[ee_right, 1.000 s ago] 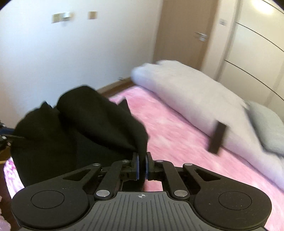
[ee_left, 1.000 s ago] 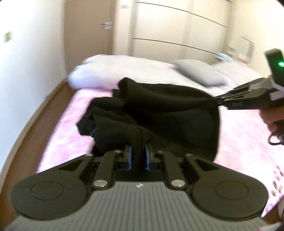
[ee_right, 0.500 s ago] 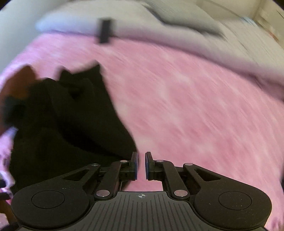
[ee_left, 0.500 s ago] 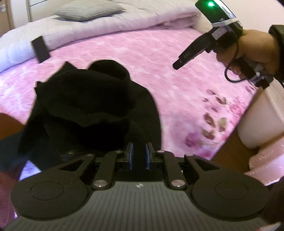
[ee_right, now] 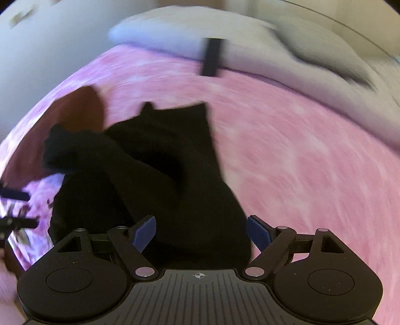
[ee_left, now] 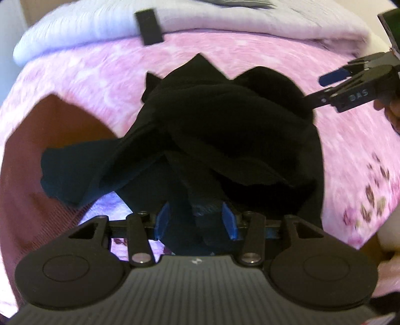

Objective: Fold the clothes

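Here my left tongs [ee_left: 196,222] stand partly apart, having just been opening; black cloth [ee_left: 225,140] hangs between the blue pads [ee_left: 228,220], and I cannot tell whether they touch it. My right tongs [ee_right: 201,232] stand wide, also just opened, with the same cloth [ee_right: 160,180] bunched between the pads but not pinched. The cloth lies crumpled in a heap on the pink bed [ee_left: 275,55], near its edge, one dark flap reaching left over the brown floor [ee_left: 37,140]. A small black slab [ee_left: 148,26] rests further up the bed, against the pale duvet [ee_left: 225,22]. Both views are blurred.
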A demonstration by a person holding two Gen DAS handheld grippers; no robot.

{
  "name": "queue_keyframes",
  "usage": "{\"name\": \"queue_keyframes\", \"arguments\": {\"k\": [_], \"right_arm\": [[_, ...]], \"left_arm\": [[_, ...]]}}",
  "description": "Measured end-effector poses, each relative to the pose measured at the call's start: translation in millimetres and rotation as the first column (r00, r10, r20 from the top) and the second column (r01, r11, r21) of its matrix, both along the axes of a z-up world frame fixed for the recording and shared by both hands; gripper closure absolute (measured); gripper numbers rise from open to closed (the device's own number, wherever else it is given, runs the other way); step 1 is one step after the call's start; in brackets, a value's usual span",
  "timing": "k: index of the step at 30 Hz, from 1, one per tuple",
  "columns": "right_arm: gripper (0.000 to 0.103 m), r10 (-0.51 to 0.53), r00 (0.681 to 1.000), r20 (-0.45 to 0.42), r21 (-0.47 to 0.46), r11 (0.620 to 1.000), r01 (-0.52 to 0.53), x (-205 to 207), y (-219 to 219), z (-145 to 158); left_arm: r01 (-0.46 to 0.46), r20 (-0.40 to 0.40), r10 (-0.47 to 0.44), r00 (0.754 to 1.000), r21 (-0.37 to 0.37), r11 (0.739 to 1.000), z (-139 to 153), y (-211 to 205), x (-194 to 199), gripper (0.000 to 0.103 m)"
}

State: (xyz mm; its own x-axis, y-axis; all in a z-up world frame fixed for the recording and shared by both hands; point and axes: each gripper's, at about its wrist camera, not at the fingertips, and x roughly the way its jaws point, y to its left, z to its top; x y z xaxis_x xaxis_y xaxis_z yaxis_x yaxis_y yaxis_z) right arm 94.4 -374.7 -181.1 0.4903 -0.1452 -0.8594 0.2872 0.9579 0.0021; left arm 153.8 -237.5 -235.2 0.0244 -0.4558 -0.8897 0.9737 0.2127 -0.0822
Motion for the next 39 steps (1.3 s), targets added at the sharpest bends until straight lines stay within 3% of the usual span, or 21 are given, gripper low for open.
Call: {"name": "queue_keyframes", "arguments": {"k": [6,10,11,12,13,14,15,17,22,28,30,32,36,39], "right_arm": [[0.020,0.145,0.987,-0.076,-0.049,0.988,-0.149,86.1,-8.5,-37.8],[0.021,0.260,0.947,-0.189,-0.076,0.958,-0.278,128.8,-13.8,-78.9],[0.029,0.292,0.928,-0.230,-0.090,0.943,-0.319,133.8,-12.8,-89.1],[0.044,0.317,0.917,-0.243,-0.098,0.932,-0.349,133.0,-12.7,-94.0],[0.081,0.341,0.906,-0.251,-0.105,0.921,-0.376,131.1,-12.8,-98.0],[0.086,0.364,0.894,-0.260,-0.112,0.909,-0.402,129.3,-12.9,-101.9],[0.088,0.357,0.902,-0.243,-0.133,0.909,-0.396,122.2,-17.9,-97.9],[0.093,0.334,0.922,-0.197,-0.180,0.912,-0.369,106.2,-29.9,-86.7],[0.095,0.149,0.986,-0.074,-0.240,0.957,-0.162,26.5,-94.5,-37.6],[0.096,-0.094,0.996,-0.014,-0.283,0.955,0.086,-120.2,-185.7,-13.4],[0.096,-0.212,0.977,-0.004,-0.265,0.943,0.203,-179.9,-224.0,-12.0],[0.096,-0.330,0.944,-0.001,-0.233,0.918,0.321,-236.4,-259.3,-13.1],[0.095,-0.522,0.848,-0.094,-0.114,0.851,0.512,-341.3,-314.8,-46.9],[0.093,-0.608,0.774,-0.178,0.051,0.779,0.624,-394.5,-330.0,-78.3]], "left_arm": [[-0.045,-0.094,0.043,0.995,-0.010,0.999,-29.2,-22.8,18.7,0.061],[-0.043,-0.127,0.042,0.991,-0.009,0.999,-45.6,-31.7,16.7,0.063],[-0.041,-0.132,0.040,0.990,-0.006,0.999,-46.4,-34.7,15.2,0.065],[-0.039,-0.138,0.038,0.990,-0.003,0.999,-47.2,-37.7,13.7,0.071],[-0.037,-0.139,0.036,0.990,-0.007,0.999,-46.6,-39.8,12.0,0.077],[-0.036,-0.124,0.034,0.992,-0.012,0.999,-42.9,-42.4,9.6,0.079],[-0.035,-0.108,0.033,0.994,-0.017,0.999,-39.2,-45.0,7.1,0.086],[-0.028,-0.079,0.026,0.997,-0.032,0.999,-29.4,-50.4,0.7,0.091],[0.028,-0.016,-0.030,0.999,-0.106,0.994,8.3,-74.9,-35.3,0.092],[0.126,0.040,-0.121,0.992,-0.212,0.969,53.4,-136.9,-137.4,0.095],[0.146,0.048,-0.139,0.989,-0.210,0.967,55.1,-161.0,-172.4,0.103],[0.160,0.052,-0.153,0.987,-0.178,0.971,47.0,-183.8,-208.2,0.103],[0.169,0.039,-0.166,0.985,-0.065,0.984,20.6,-209.3,-253.7,0.103],[0.195,0.052,-0.195,0.980,0.005,0.981,13.3,-212.7,-262.2,0.098]]}}
